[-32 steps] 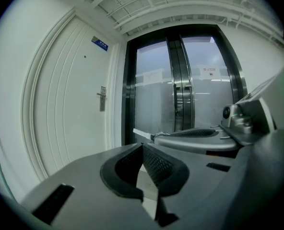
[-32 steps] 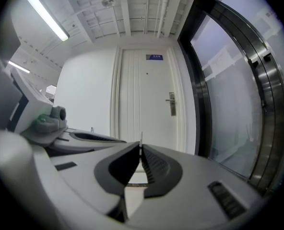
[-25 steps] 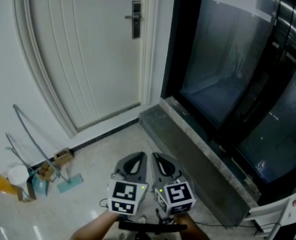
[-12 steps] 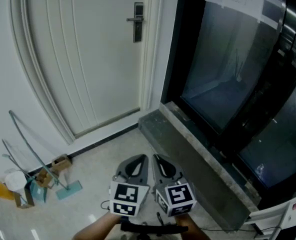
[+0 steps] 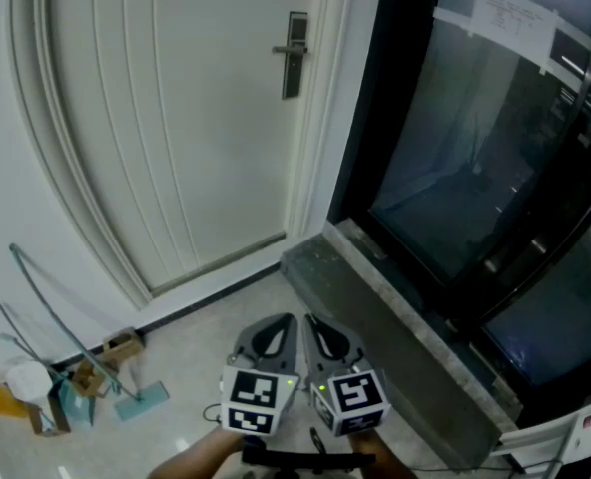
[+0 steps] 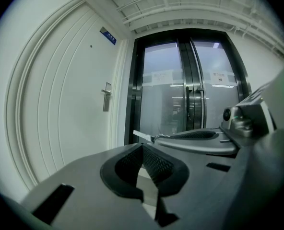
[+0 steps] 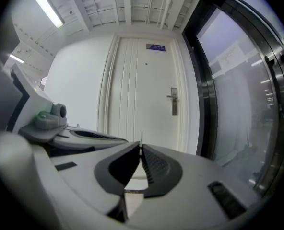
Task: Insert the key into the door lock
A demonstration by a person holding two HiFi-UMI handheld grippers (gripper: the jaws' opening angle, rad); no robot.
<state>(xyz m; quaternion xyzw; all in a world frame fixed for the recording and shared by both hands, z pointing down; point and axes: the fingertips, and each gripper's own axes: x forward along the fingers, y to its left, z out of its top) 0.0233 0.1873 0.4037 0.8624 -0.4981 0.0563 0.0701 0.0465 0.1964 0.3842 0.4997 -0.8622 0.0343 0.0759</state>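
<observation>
key (image 7: 141, 138) pinched in right hand-held gripper (image 7: 141, 147), door lock (image 7: 174, 102) well ahead

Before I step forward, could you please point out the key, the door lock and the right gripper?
key (image 6: 142, 135): left gripper view, on its protruding blade.
door lock (image 5: 294, 68): head view, on its dark plate.
right gripper (image 7: 141, 148): right gripper view, where its jaws meet.

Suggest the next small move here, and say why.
Probably carry the right hand-held gripper toward the door lock: its jaws are shut on the key, blade pointing forward, but the lock is far ahead, so insertion cannot begin yet.
</observation>
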